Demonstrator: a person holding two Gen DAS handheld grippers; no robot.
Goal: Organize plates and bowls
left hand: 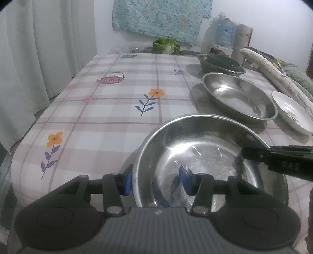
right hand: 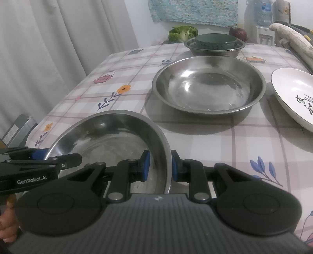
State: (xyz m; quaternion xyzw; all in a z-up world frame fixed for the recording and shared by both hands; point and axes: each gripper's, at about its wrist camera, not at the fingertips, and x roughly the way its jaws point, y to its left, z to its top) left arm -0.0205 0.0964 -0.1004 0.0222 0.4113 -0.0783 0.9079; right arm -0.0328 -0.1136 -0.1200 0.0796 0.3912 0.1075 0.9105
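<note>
Nearest thing is a steel bowl (right hand: 109, 144) at the front edge of the table, and both claws are on it. The right gripper (right hand: 159, 166) has its blue pads pinched tight on the bowl's rim, one inside and one outside the wall. The left gripper (left hand: 155, 180) straddles the opposite rim too, one pad outside and one down in the bowl, but there's a visible gap on the inner side, so it looks only loosely around the rim, not clamped. Hard to say whether its outer pad actually touches the metal.

The table wears a tablecloth (left hand: 101, 109) in pale pink-and-grey checks with orange flowers, blue sprigs and little pink teapots printed on it. Pretty clean surface, slightly wrinkled at the corners.

Further back, just beyond the held bowl, sits a second steel bowl (right hand: 209, 84), empty and flat on the cloth. Right beside it, at the table's right edge, is a white plate (right hand: 293, 93) with black writing inside. Behind those, a smaller steel bowl (right hand: 215, 48) with a dark green bowl (right hand: 209, 42) nested in it.

At the far end: a head of green lettuce (right hand: 183, 32), something dark red next to it, a water bottle (right hand: 263, 13), pale curtains (right hand: 58, 48) along the left, and a bluish patterned cloth (left hand: 160, 17) hanging on the wall.
</note>
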